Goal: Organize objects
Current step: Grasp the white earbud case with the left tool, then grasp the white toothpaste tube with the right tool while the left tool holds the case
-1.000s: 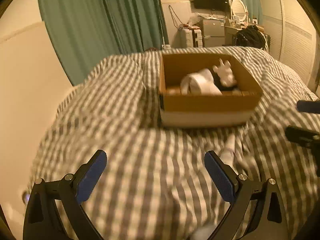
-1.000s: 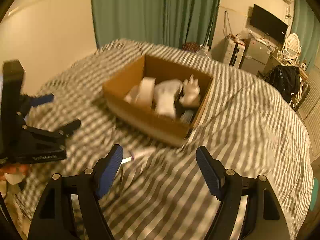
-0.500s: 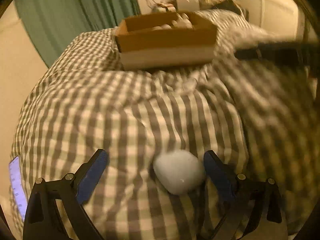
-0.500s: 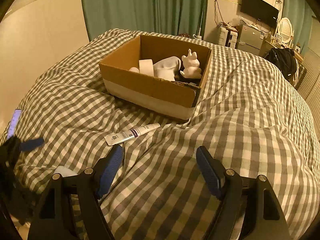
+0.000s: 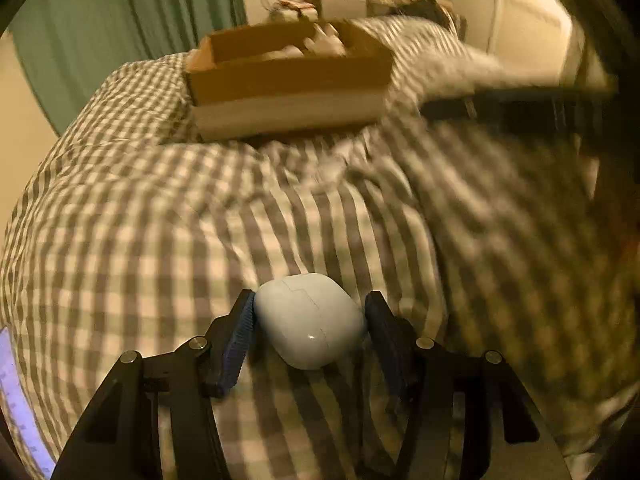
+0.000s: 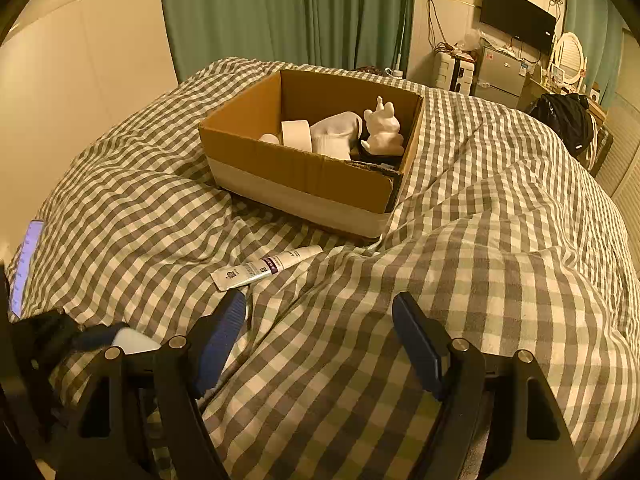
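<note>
My left gripper (image 5: 310,320) is shut on a white earbud case (image 5: 310,326) that lies on the checked duvet (image 5: 160,220); the case also shows at the lower left of the right wrist view (image 6: 134,342). My right gripper (image 6: 320,336) is open and empty above the duvet. A white cream tube (image 6: 266,268) lies just beyond its left finger. Further back stands an open cardboard box (image 6: 296,168), also in the left wrist view (image 5: 288,84), holding a white figurine (image 6: 382,128), a sock (image 6: 334,134) and a tape roll (image 6: 296,134).
A lit phone (image 6: 26,266) lies at the bed's left edge. Green curtains (image 6: 280,12) hang behind the bed. A TV (image 6: 516,16), small cabinets and a black bag (image 6: 568,122) stand at the back right.
My left gripper swung down from the box to the earbud case and closed its fingers on it. My right gripper stayed open, drawing back slightly so the tube came into view.
</note>
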